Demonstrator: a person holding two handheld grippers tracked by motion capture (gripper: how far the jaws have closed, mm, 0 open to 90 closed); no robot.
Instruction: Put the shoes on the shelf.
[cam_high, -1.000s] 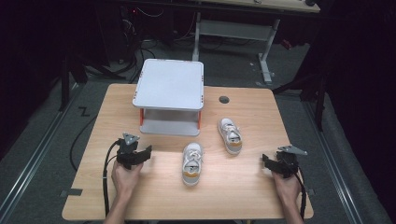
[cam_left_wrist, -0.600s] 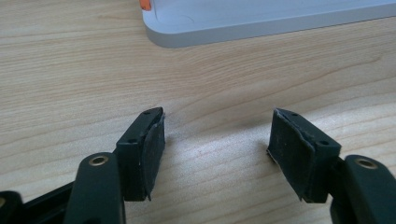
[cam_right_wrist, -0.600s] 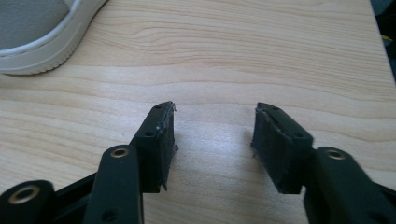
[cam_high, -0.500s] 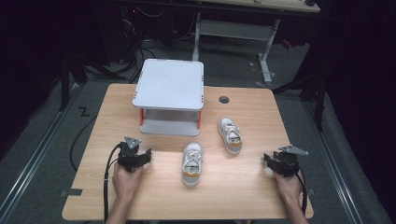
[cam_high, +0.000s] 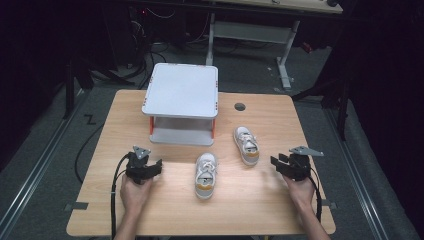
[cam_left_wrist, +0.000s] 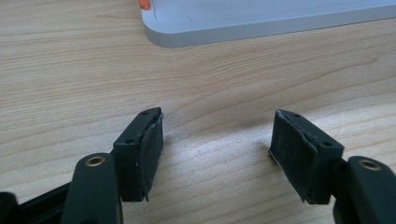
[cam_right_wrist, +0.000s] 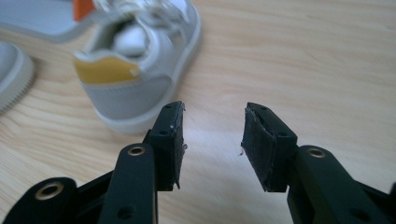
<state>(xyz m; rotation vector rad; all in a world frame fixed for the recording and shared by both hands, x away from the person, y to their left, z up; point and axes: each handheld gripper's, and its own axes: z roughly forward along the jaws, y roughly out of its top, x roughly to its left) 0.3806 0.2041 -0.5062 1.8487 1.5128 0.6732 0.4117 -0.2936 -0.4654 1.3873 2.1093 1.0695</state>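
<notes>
left tool (cam_high: 155, 167) nudged forward, shoes (cam_high: 206, 174) unmoved

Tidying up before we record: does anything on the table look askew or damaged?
The two shoes aren't paired: the nearer shoe and the farther shoe sit apart, angled differently, in front of the white rack. Nothing looks spilled or damaged.

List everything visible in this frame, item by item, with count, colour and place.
Table: one, light wood, with a round cable hole near its far edge.
Two-tier stand: one, white shelves on orange posts, far centre of the table.
Shoes: two, grey and white with yellow heels; one at centre front, the other to its right and farther back.
Desk frame: one, white, on the floor beyond the table.
Left gripper: black, jaws open, front left.
Right gripper: black, jaws open, front right.
</notes>
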